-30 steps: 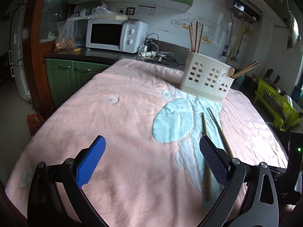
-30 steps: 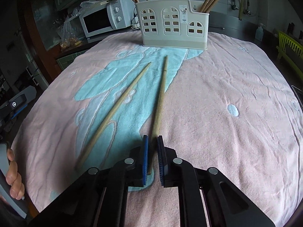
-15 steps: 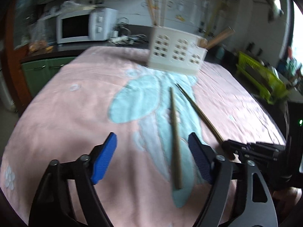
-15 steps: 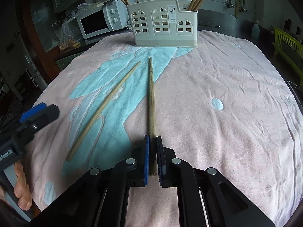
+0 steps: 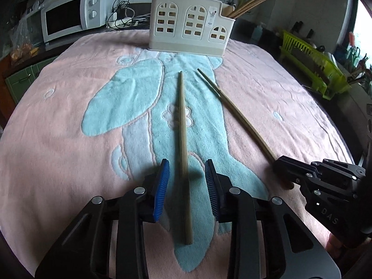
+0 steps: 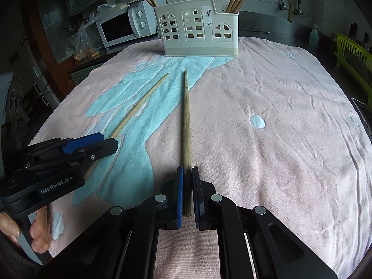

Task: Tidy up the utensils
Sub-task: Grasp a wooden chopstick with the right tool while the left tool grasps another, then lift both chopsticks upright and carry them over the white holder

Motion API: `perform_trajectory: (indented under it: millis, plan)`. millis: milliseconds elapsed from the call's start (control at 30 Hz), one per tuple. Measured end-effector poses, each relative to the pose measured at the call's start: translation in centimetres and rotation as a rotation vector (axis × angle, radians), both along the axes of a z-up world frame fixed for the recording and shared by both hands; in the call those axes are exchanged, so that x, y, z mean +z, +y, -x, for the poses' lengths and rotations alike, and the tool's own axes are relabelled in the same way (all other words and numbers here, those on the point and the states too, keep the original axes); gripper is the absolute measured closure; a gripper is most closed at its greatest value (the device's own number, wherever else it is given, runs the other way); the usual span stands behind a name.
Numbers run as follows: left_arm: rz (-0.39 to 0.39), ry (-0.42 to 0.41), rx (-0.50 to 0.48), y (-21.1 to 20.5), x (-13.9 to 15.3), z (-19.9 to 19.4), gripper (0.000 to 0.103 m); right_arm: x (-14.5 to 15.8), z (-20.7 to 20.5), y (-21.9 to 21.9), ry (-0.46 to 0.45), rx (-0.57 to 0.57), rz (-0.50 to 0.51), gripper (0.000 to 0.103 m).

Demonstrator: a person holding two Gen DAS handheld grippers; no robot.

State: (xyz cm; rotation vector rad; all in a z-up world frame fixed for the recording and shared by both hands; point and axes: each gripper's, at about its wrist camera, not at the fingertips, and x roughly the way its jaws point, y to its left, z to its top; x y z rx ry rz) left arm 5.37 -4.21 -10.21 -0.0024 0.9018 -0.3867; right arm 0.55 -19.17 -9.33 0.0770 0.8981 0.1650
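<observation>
Left wrist view shows a pink towel (image 5: 69,139) with a pale blue pattern covering the table, and at its far edge a cream utensil holder (image 5: 188,26) with arched window cut-outs, several wooden chopsticks standing upright in its compartments. Two more long wooden chopsticks lie flat on the blue part of the towel, thin tips aimed toward the holder. The left chopstick (image 5: 183,139) runs straight away from the camera; the left gripper (image 5: 187,183) has its blue-padded fingers partly apart on either side of the thick end, not touching it. The right chopstick (image 6: 186,127) points straight at the holder in the right wrist view, and the right gripper (image 6: 187,195) is clamped on its thick end, blue pads pressed against both sides. The two sticks spread apart toward their thick ends
</observation>
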Motion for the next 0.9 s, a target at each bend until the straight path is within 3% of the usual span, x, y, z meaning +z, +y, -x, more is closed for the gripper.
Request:
perform_trajectory:
  millis: [300, 333, 533, 900]
  plan:
    - [-0.111, -0.020, 0.028, -1.0, 0.3, 0.1, 0.092, 0.1, 0.3, 0.0, -0.015, -0.001, -0.006, 0.096]
    - [-0.103, -0.012, 0.029, -0.8, 0.4, 0.0, 0.097, 0.3, 0.4, 0.0, -0.021, -0.004, -0.009, 0.096]
    - [-0.054, -0.025, 0.046, 0.4, 1.2, 0.2, 0.097, 2.4, 1.3, -0.7, -0.090, -0.019, -0.008, 0.096]
    - [0.047, -0.223, 0.052, 1.9, 7.7, 1.0, 0.097, 10.1, 2.3, -0.9, -0.304, 0.009, -0.019, 0.096]
